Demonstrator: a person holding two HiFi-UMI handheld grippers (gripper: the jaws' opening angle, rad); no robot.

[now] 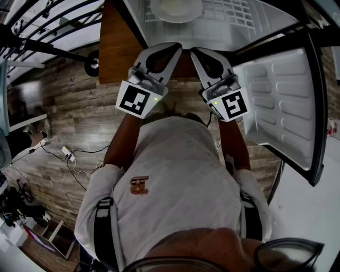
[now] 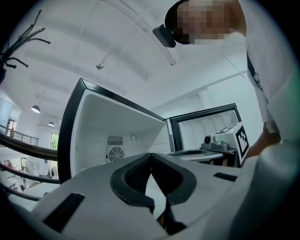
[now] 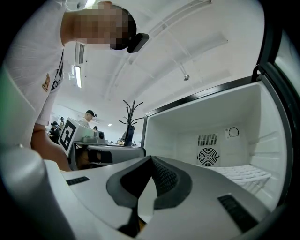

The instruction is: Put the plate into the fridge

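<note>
A white plate (image 1: 175, 9) lies on the wire shelf (image 1: 234, 13) inside the open fridge at the top of the head view. Both grippers hover side by side in front of the fridge, below the plate and apart from it, tips pointing toward it. My left gripper (image 1: 177, 48) is shut with nothing between its pads; in its own view the jaws (image 2: 150, 154) meet at the tip. My right gripper (image 1: 194, 51) is shut and empty too, its jaws (image 3: 151, 158) touching. The plate does not show in either gripper view.
The fridge door (image 1: 281, 101) swings open to the right. A brown wooden panel (image 1: 117, 48) stands left of the fridge. A power strip and cables (image 1: 66, 153) lie on the wood floor. The fridge's back wall has a fan vent (image 3: 207, 156). A coat rack (image 3: 129, 112) and people (image 3: 89, 117) are far behind.
</note>
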